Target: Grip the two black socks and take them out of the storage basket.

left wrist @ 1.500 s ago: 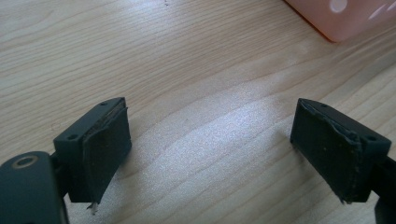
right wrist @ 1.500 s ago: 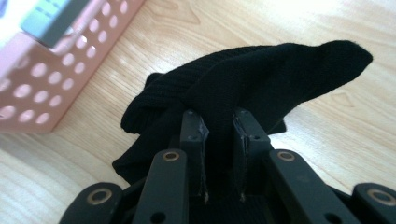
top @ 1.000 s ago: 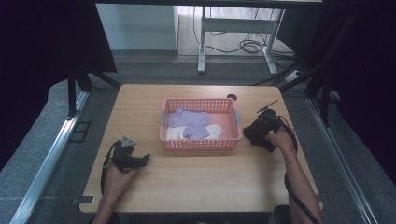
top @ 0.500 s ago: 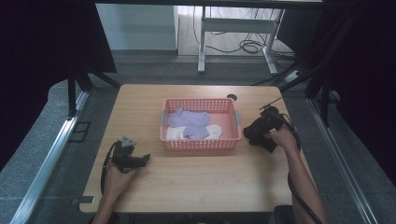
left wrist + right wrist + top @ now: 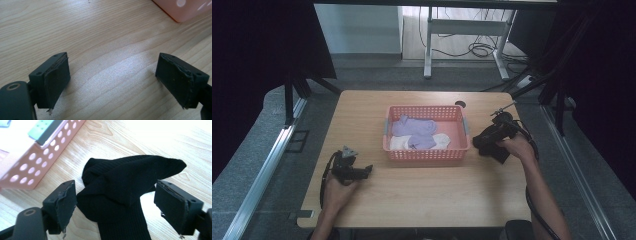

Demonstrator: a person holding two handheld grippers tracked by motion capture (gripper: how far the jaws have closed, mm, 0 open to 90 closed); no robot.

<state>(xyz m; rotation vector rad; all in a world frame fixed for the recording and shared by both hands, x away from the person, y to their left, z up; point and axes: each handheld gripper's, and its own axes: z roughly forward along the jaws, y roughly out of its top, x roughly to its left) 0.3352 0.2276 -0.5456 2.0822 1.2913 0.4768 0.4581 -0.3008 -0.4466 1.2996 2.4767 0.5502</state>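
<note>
In the high view a light wooden table (image 5: 422, 195) stands on a grey floor between dark curtains, bearing a pink perforated basket (image 5: 427, 154) of purple and white socks; the left gripper (image 5: 362, 172) rests near the table's left front, and the right gripper (image 5: 484, 145) hovers just right of the basket over a black sock (image 5: 501, 155). The left gripper view shows its jaws spread wide over bare wood grain, the basket's corner (image 5: 185, 10) well beyond. In the right gripper view the jaws have just been opening and stand apart, the crumpled black sock (image 5: 120, 190) lying on the table between them, seemingly unpinched, just beside the basket wall (image 5: 37, 160); no writing is legible.
</note>
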